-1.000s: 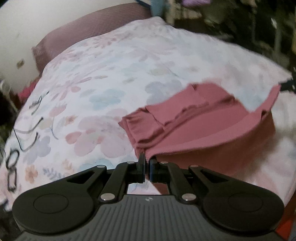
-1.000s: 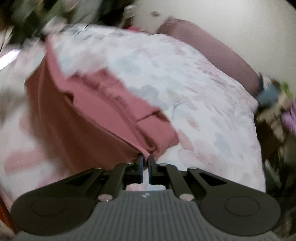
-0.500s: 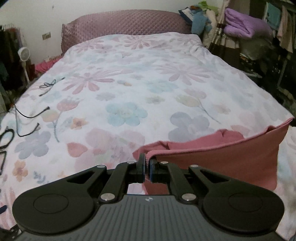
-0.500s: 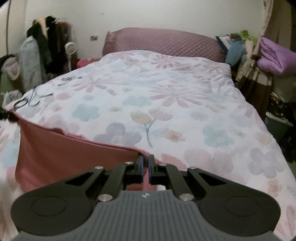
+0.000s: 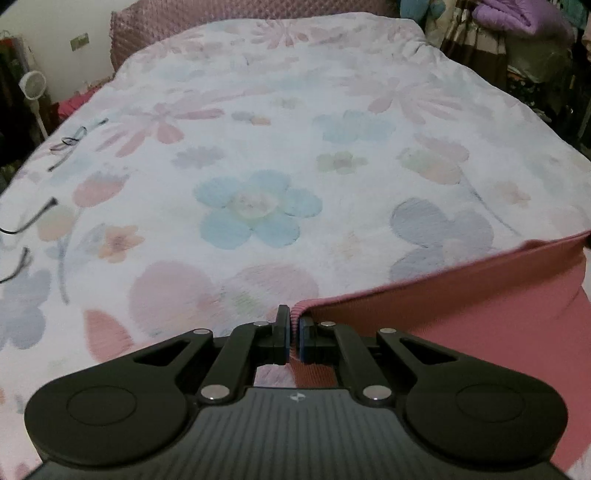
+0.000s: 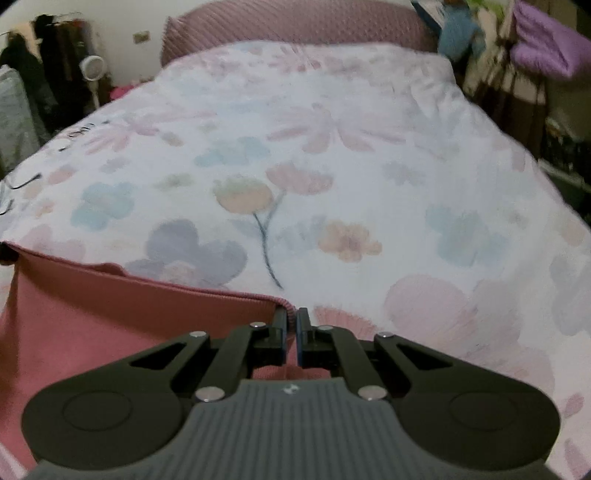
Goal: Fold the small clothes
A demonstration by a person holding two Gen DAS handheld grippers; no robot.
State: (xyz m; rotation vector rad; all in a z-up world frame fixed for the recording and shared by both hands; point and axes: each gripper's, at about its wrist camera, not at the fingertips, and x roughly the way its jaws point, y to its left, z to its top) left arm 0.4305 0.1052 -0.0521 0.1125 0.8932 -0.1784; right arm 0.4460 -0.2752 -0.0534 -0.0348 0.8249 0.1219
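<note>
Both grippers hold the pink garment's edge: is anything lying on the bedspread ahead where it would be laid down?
Nothing visible does. The floral bedspread ahead of the pink garment is bare; the only clutter, black cables, lies at its far left edge, away from both grippers.

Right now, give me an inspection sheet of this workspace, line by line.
Surface: floral bedspread, white with pastel flowers, spread flat.
Job's things: pink garment, top edge stretched between the two claws, hanging below.
Clutter: nothing seen on the bedspread besides cables.
Grippers: left claw shut on one garment corner; right claw shut on the other.
Cables: black cables at the bedspread's left edge.
Surroundings: mauve headboard, white fan, purple bedding, hanging clothes.
</note>
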